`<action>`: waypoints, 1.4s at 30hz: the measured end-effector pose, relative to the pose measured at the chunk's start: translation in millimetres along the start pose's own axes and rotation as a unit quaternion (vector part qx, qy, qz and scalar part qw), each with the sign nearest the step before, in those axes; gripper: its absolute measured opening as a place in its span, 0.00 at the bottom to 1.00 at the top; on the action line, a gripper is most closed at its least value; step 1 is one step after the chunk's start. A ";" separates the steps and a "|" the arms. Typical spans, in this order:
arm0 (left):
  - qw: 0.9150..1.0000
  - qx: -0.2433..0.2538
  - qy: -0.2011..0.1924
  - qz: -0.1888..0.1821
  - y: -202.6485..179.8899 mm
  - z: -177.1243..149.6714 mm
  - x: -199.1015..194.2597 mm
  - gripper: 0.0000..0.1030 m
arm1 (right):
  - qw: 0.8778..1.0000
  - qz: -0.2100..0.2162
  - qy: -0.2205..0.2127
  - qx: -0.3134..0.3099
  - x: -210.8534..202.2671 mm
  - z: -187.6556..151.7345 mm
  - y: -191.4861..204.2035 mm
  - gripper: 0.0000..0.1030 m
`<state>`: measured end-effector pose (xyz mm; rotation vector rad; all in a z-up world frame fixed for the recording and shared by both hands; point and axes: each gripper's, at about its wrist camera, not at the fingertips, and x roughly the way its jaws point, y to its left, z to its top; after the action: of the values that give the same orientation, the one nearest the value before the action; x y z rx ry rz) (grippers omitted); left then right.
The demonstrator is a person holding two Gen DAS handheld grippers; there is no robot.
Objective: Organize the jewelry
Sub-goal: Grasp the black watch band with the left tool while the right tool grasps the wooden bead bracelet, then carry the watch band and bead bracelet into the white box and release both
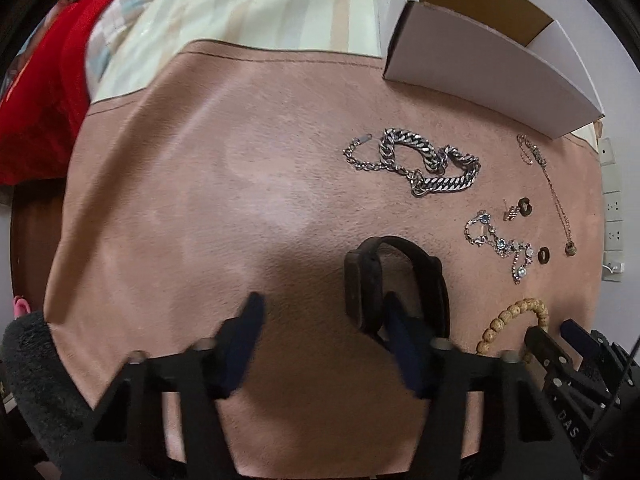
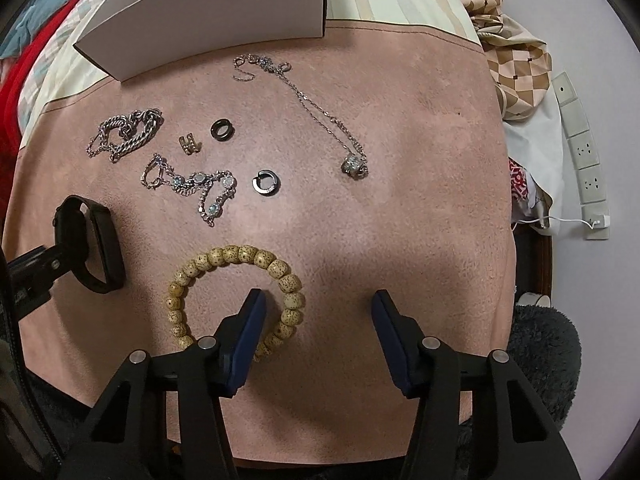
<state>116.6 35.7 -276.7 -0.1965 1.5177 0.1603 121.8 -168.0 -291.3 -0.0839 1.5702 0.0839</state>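
We have two pieces in reach on the pink mat [image 2: 400, 140]. The black band [image 1: 396, 280] stands on edge at the right side of our left gripper [image 1: 320, 308]: one jaw sits inside its loop, the other is well apart on bare mat, so the jaws are open and not yet pressing. The bead bracelet [image 2: 236, 292] lies flat at the left of our right gripper [image 2: 316, 304], whose left jaw rests inside the ring while the right jaw stands outside it, also open, with the ring's right arc between them. Each grip, we judge, turns on closing across one side of its loop. The white box [image 2: 208, 24] waits at the far edge, beyond the chains.
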 end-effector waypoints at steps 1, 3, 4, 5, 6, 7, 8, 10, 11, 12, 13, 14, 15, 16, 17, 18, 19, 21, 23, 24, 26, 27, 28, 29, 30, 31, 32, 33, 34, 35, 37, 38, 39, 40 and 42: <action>1.000 0.003 -0.004 0.002 0.1 1.9 1.3 0.37 | 1.000 0.000 -0.001 -0.001 0.2 1.0 -1.3 0.55; 1.000 0.019 -0.019 0.008 -4.5 2.1 0.3 0.20 | 1.000 0.001 -0.005 -0.007 -0.9 -0.4 0.1 0.54; 0.999 0.025 -0.022 0.010 -5.4 1.6 -0.3 0.14 | 1.000 0.001 -0.008 -0.009 -0.1 1.6 -2.0 0.51; 0.999 0.030 -0.026 0.013 -7.3 0.3 0.2 0.11 | 1.000 0.001 -0.012 -0.013 -1.1 0.8 -1.0 0.47; 0.999 0.034 -0.030 0.017 -10.0 -0.6 0.1 0.11 | 1.000 0.000 -0.015 -0.017 -2.1 0.0 0.4 0.44; 0.998 0.041 -0.037 0.022 -12.3 -3.1 0.2 0.11 | 1.000 0.000 -0.018 -0.021 -3.4 -0.8 2.9 0.36; 0.998 0.045 -0.039 0.028 -15.6 -6.0 -1.7 0.11 | 0.999 -0.001 -0.020 -0.025 -4.8 -1.1 5.6 0.25; 0.997 0.053 -0.046 0.036 -20.2 -10.5 -3.1 0.10 | 0.999 -0.004 -0.023 -0.038 -6.8 -1.9 13.7 0.15; 0.997 0.054 -0.047 0.037 -22.0 -9.5 -4.8 0.10 | 0.999 -0.006 -0.023 -0.042 -7.6 -1.7 17.4 0.10; 0.997 0.054 -0.049 0.037 -23.0 -10.2 -4.8 0.10 | 0.999 -0.010 -0.024 -0.047 -8.3 -2.8 21.3 0.10; 0.997 0.054 -0.049 0.037 -23.5 -10.5 -5.3 0.10 | 0.998 -0.015 -0.026 -0.051 -8.4 -2.6 22.6 0.10; 0.997 0.053 -0.050 0.037 -23.9 -11.2 -5.3 0.10 | 0.998 -0.018 -0.029 -0.054 -9.0 -3.5 25.1 0.10; 0.997 0.054 -0.051 0.037 -25.9 -11.0 -4.0 0.10 | 0.998 -0.019 -0.030 -0.055 -9.4 -3.7 26.3 0.10; 0.997 0.053 -0.051 0.036 -20.9 -10.3 -3.7 0.10 | 0.998 -0.019 -0.030 -0.055 -9.5 -3.5 27.1 0.10; 0.997 0.053 -0.052 0.036 -21.1 -11.2 -3.7 0.10 | 0.998 -0.020 -0.029 -0.056 -9.6 -2.9 27.0 0.10; 0.997 0.053 -0.049 0.037 -21.5 -7.8 -2.2 0.10 | 0.998 -0.019 -0.030 -0.055 -9.7 -3.1 27.0 0.10; 0.997 0.054 -0.044 0.039 -22.0 -7.9 -1.8 0.10 | 0.998 -0.018 -0.030 -0.055 -9.8 -3.5 27.2 0.10; 0.997 0.052 -0.042 0.036 -16.1 -9.3 -1.0 0.10 | 0.998 -0.019 -0.032 -0.053 -10.2 -3.9 26.7 0.10; 0.997 0.052 -0.044 0.032 -24.9 -7.1 -3.1 0.10 | 0.998 -0.016 -0.034 -0.050 -10.1 -3.4 23.1 0.09; 0.997 0.053 -0.046 0.030 -23.8 -7.1 -8.1 0.10 | 0.998 -0.007 -0.033 -0.045 -10.8 -3.5 21.6 0.09; 0.997 0.055 -0.052 0.026 -23.1 -6.0 -18.2 0.10 | 0.999 0.006 -0.038 -0.038 -16.1 -1.7 15.8 0.09; 0.996 0.056 -0.058 0.023 -23.3 -5.6 -25.2 0.10 | 0.998 0.010 -0.045 -0.037 -21.6 -1.4 14.2 0.09; 0.996 0.058 -0.063 0.020 -22.9 -2.1 -34.9 0.10 | 0.998 0.016 -0.051 -0.036 -27.1 -0.8 13.0 0.09; 0.996 0.060 -0.069 0.018 -23.3 -1.4 -41.2 0.10 | 0.998 0.022 -0.057 -0.034 -32.6 -0.4 12.3 0.09; 0.995 0.061 -0.076 0.014 -24.5 -0.6 -49.5 0.10 | 0.997 0.031 -0.065 -0.031 -42.0 0.7 11.5 0.09; 0.995 0.062 -0.082 0.008 -23.5 1.0 -57.2 0.10 | 0.996 0.037 -0.072 -0.031 -49.8 2.0 11.2 0.09; 0.994 0.063 -0.088 0.002 -24.9 2.5 -64.8 0.10 | 0.995 0.043 -0.079 -0.030 -57.8 4.1 10.5 0.09; 0.993 0.064 -0.095 -0.004 -26.0 4.8 -72.9 0.10 | 0.995 0.049 -0.087 -0.028 -66.1 6.7 8.9 0.09; 0.992 0.065 -0.103 -0.009 -28.3 7.9 -82.0 0.10 | 0.994 0.054 -0.093 -0.028 -73.0 8.9 8.3 0.09; 0.992 0.067 -0.111 -0.015 -30.6 11.2 -90.8 0.10 | 0.993 0.060 -0.100 -0.028 -81.7 12.3 7.8 0.09; 0.990 0.070 -0.122 -0.025 -40.5 17.8 -102.4 0.10 | 0.990 0.072 -0.119 -0.029 -103.6 21.6 7.8 0.09; 0.988 0.072 -0.132 -0.032 -43.7 24.0 -113.1 0.10 | 0.989 0.078 -0.127 -0.027 -112.3 27.1 6.9 0.09; 0.987 0.075 -0.139 -0.037 -45.5 32.1 -119.4 0.10 | 0.986 0.085 -0.140 -0.028 -126.2 34.2 6.0 0.09; 0.985 0.077 -0.145 -0.042 -49.3 39.6 -127.2 0.10 | 0.984 0.088 -0.150 -0.030 -136.7 40.7 6.9 0.09; 0.983 0.081 -0.155 -0.051 -53.1 58.2 -137.1 0.10 | 0.980 0.095 -0.172 -0.036 -159.2 58.4 5.9 0.09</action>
<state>178.7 -0.3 -135.8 -0.1130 1.2002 -0.0146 179.4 -156.0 -132.1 0.0246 1.2251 0.2906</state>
